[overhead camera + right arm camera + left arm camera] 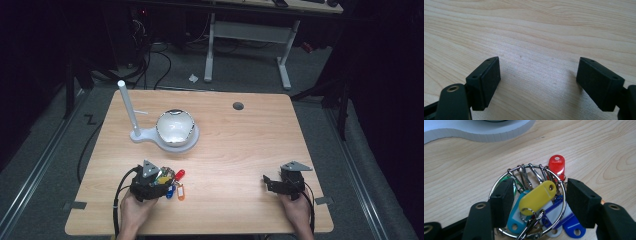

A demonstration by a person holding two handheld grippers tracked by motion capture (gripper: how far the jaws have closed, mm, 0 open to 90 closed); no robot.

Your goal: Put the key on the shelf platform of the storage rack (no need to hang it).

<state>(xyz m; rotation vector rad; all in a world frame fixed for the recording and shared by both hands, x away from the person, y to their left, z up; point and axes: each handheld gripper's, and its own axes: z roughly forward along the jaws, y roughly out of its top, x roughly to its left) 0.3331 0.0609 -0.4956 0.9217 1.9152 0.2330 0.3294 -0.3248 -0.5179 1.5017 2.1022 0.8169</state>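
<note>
A bunch of keys on a large metal ring (560, 182) lies on the wooden table (235, 150); it carries yellow (537, 196), red (556, 165), blue and teal plastic tags. My left gripper (540, 188) points down at it, one black pad on each side of the ring with slight gaps, and the ring rests flat. In the high view the left gripper (161, 181) sits at the front left with the key bunch (175, 184) at its tips. My right gripper (269, 183) rests at the front right, open; between its jaws (537, 72) there is bare wood.
A white stand (150, 135) with an upright post (127, 107) holds a shiny bowl (175, 126) at the table's back left; the stand's edge (486, 133) lies just beyond the keys. A cable hole (238, 106) sits near the far edge.
</note>
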